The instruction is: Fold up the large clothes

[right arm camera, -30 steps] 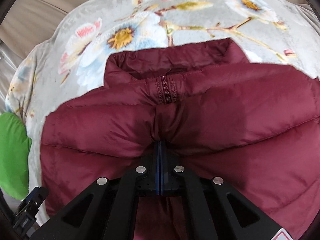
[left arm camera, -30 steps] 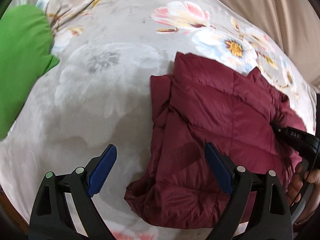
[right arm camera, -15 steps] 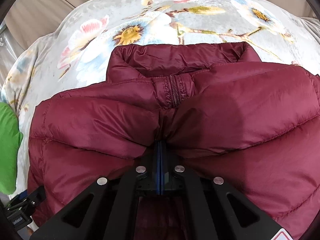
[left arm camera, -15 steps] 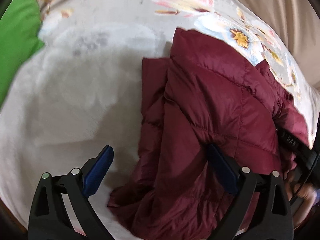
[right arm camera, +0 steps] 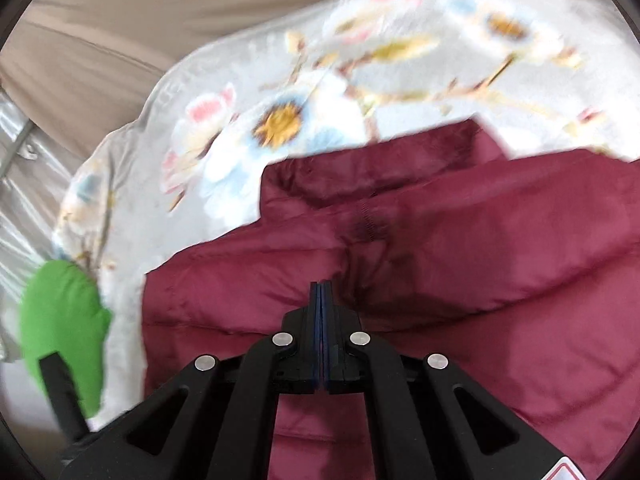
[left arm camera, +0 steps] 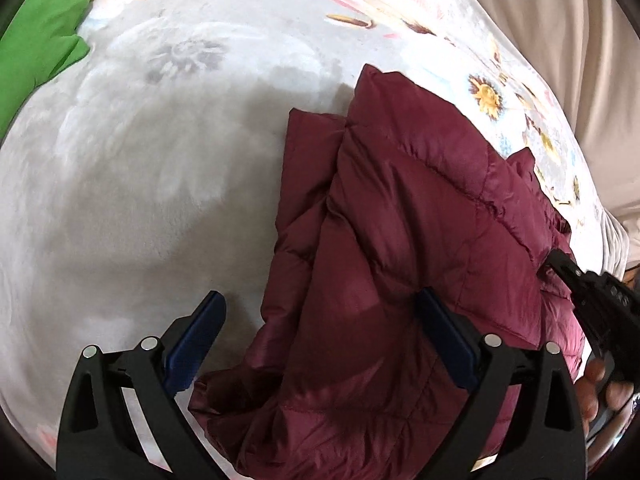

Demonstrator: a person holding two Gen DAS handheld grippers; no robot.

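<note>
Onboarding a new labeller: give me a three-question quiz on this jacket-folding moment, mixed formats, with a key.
1. True or false: the left gripper has its jaws clamped on the dark red quilted puffer jacket.
2. Multiple choice: what lies at the far left edge of the grey floral plush blanket? A) a bright green padded garment B) a blue towel C) a wooden hanger
3. Fill in: the right gripper has its jaws ____.

Key:
1. False. They stand wide apart, one finger over the blanket and one over the jacket.
2. A
3. shut
</note>
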